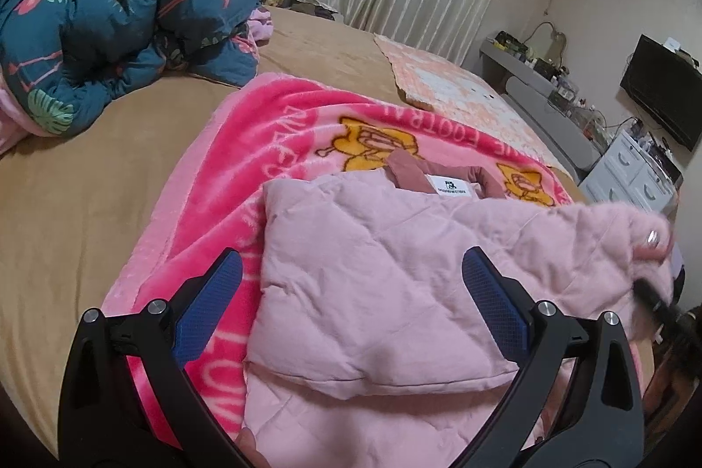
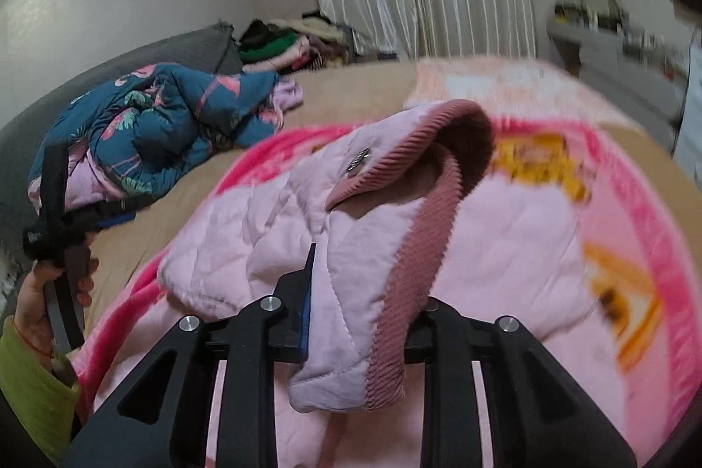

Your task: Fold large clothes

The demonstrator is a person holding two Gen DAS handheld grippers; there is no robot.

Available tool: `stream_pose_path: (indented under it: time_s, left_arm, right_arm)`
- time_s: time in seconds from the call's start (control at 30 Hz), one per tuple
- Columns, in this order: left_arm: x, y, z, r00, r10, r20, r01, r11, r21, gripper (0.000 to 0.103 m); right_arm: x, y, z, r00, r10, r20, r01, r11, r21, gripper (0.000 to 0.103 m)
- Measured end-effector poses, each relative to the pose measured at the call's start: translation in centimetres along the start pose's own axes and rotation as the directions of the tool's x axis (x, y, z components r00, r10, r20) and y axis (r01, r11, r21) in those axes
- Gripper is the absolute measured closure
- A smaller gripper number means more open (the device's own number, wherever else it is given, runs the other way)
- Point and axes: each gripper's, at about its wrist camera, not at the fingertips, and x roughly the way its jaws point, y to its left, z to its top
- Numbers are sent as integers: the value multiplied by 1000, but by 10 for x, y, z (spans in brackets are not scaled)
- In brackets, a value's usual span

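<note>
Right gripper (image 2: 351,310) pinches the pink quilted jacket's (image 1: 395,270) ribbed edge (blurred); left gripper (image 1: 351,310), fingers spread, hovers at six o'clock over it.

Pink quilted jacket (image 1: 386,284), part-folded on blanket, right cuff (image 2: 386,292) lifted w/ ribbed trim.

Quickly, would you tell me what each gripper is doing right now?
Left gripper: open, empty, over the pink jacket.
Right gripper: shut on the jacket's ribbed edge.
</note>
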Motion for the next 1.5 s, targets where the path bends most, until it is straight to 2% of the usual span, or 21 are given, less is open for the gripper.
stream_pose_path:
  time_s: [0.2, 0.43, 0.9, 1.1, 1.27, 1.33, 1.4, 1.5]
  left_arm:
    - [6, 2, 1, 1000, 4, 0, -4, 1000, -12, 9]
    - [14, -5, -2, 1000, -5, -5, 5, 1000, 16, 9]
    - [52, -44, -26, 996, -23, -87, 32, 993, 112, 9]
    - [74, -59, -39, 991, 15, -135, 9, 985, 174, 9]
    - [84, -63, -47, 987, 54, -155, -19, 976, 216, 9]
    - [86, -62, -49, 986, 52, -159, -18, 977, 211, 9]
    - [89, -62, -51, 985, 53, -165, -18, 978, 207, 9]
    - [94, -60, -53, 981, 64, -184, -27, 980, 197, 9]
  right_arm:
    - [-1, -16, 29, 998, -25, 50, 26, 999, -24, 84]
    - [15, -26, 30, 996, -66, 54, 67, 997, -27, 85]
    - [59, -71, 6, 991, -132, -22, 133, 989, 63, 86]
    - [76, -85, -8, 986, -142, -87, 151, 983, 109, 85]
    - [76, -88, -15, 977, -181, -114, 196, 971, 135, 61]
    - [70, -87, -15, 975, -201, -98, 214, 967, 139, 38]
    - [63, -83, -14, 974, -217, -64, 224, 965, 136, 28]
    - [60, -70, -12, 980, -195, -45, 198, 976, 95, 25]
